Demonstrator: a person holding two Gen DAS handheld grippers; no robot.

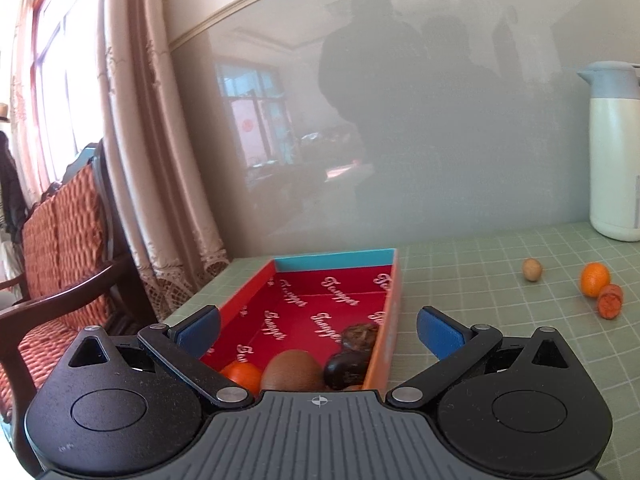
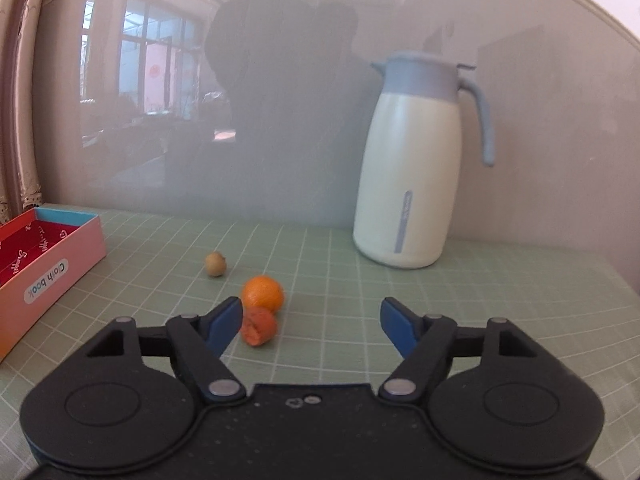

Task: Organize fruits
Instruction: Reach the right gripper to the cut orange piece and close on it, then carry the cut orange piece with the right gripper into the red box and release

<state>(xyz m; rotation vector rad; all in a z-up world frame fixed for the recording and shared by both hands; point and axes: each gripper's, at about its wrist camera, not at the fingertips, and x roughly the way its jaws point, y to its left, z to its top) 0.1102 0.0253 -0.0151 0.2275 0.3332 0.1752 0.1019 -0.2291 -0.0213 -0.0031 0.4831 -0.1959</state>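
Orange fruit and a rough reddish one touch on the green bench, just ahead-left of the right gripper, its jaws apart and empty; the left gripper hangs spread over the red box.

Left wrist view: gripper body is hiding the near end of the box — the kiwi and orange are showing only in part. The jug is running off the right edge; right wrist view is cutting off the box — left side.
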